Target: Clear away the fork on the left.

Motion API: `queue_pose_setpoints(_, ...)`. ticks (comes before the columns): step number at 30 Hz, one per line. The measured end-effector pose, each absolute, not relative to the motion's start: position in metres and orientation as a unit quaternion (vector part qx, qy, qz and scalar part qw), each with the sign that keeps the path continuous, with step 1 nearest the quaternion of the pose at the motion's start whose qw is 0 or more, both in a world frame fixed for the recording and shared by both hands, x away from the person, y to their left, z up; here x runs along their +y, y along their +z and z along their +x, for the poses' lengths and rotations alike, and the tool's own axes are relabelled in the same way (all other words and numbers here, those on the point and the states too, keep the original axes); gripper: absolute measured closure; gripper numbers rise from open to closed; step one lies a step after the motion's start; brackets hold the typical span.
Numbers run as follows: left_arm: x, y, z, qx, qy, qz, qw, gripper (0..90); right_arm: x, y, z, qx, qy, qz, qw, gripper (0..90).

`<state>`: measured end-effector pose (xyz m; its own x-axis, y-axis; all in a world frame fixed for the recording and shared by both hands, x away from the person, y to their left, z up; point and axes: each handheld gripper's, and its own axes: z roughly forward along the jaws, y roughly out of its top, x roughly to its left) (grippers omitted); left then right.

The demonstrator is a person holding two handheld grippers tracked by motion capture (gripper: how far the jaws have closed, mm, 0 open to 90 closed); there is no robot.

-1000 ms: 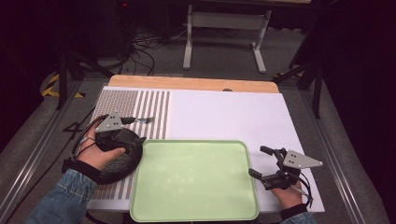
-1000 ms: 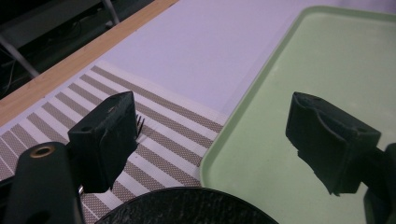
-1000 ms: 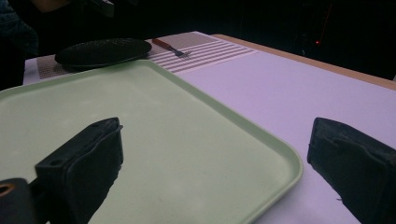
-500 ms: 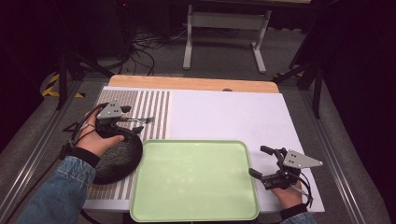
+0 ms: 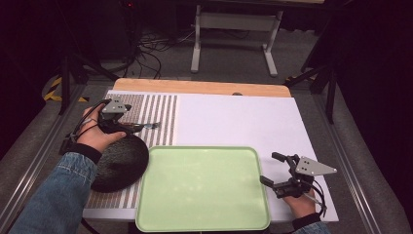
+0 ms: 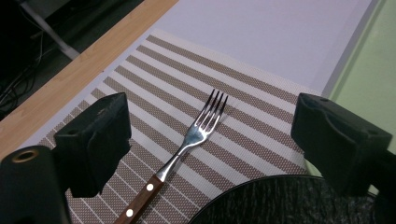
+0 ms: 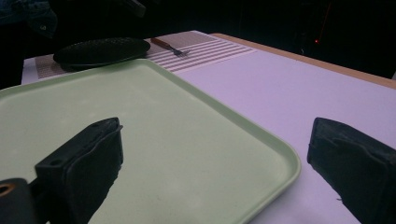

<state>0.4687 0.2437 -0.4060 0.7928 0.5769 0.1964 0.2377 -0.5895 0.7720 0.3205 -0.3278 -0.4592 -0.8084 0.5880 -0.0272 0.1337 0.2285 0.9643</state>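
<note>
A white-topped table (image 5: pixel 243 122) with a wooden far edge stands on grey floor. The empty green tray (image 5: pixel 204 187) lies at its near edge. Left of the tray lies a striped mat (image 5: pixel 156 114), bearing a black plate (image 5: pixel 119 163) and a fork (image 6: pixel 196 135). Left gripper (image 5: pixel 127 127), jaws wide apart, hovers over the fork; right gripper (image 5: pixel 272 170), jaws apart, sits right of the tray. No writing is readable.

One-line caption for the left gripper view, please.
Open left gripper over a wood-handled fork on the striped mat, dark plate at the bottom.

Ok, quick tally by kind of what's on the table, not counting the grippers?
Tray: 1, green, nothing on it
Plate: 1, black
Fork: 1, wooden handle, lying on the mat
Striped placemat: 1
Total: 4
</note>
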Motion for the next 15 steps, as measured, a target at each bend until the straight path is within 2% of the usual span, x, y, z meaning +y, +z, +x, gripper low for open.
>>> queue_pose_setpoints(15, 0.252, -0.415, 0.493, 0.26, 0.193, 0.891, 0.317, 21.7, -0.332, -0.459, 0.314, 0.756, 0.573, 0.243, 0.202, 4.0)
